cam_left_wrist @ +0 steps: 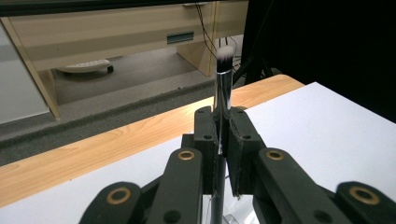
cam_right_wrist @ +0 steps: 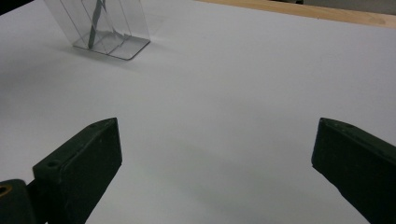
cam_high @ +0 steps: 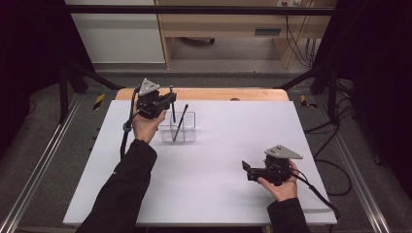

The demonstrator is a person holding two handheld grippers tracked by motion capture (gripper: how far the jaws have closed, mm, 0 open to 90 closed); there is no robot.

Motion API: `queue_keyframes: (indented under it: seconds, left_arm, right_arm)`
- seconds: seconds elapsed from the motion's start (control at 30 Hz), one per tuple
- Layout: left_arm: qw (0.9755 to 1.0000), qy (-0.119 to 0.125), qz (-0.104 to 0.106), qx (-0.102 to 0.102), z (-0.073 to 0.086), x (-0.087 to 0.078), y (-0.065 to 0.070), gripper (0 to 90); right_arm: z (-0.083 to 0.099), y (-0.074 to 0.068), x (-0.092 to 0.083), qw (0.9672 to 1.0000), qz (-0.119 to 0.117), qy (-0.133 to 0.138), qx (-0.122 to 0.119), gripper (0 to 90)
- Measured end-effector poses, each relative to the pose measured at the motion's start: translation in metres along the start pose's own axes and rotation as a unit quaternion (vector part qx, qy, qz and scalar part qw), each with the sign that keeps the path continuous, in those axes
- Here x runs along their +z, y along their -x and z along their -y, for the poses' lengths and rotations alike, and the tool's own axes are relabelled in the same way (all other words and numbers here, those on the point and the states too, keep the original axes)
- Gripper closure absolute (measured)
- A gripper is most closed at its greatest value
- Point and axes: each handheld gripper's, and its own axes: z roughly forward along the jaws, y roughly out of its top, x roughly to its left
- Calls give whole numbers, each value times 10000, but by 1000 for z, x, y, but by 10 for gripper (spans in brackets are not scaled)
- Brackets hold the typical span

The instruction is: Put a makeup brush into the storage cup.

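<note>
A: Where is the brush (cam_left_wrist: pixel 223 84) relative to the left gripper (cam_left_wrist: pixel 220 135)?

B: Clamped upright between its two black jaws. In the left gripper view the silver ferrule rises from the centre of the frame, the white-tipped bristles end near the top, and the dark handle runs down below the pads.

A: And from above?

B: The left gripper (cam_high: pixel 167 100) sits left of centre in the upper half of the high view, with the brush (cam_high: pixel 172 104) standing over the clear holder (cam_high: pixel 190 135). A second brush (cam_high: pixel 180 122) leans inside that holder.

A: The other hand?

B: The right gripper (cam_high: pixel 246 167) is at lower right, on the white table (cam_high: pixel 218 160), well apart from the holder. Its jaws gape wide with bare tabletop between them; the clear holder (cam_right_wrist: pixel 126 44) shows at the upper left of its view.
</note>
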Motion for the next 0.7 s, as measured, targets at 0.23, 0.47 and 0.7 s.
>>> queue_keyframes:
  seconds: [0.23, 0.47, 0.7]
  left_arm:
    - [10000, -34, 21, -21, 7, 1, -2, 831]
    - [10000, -73, 31, -41, 15, 3, -3, 831]
    - [9999, -117, 44, -80, 24, 6, -3, 832]
  right_arm:
    - [0, 0, 1, 10000, -5, -13, 0, 21]
    - [1, -1, 1, 10000, -5, -26, -25, 21]
    - [1, -1, 2, 10000, -1, -26, -27, 21]
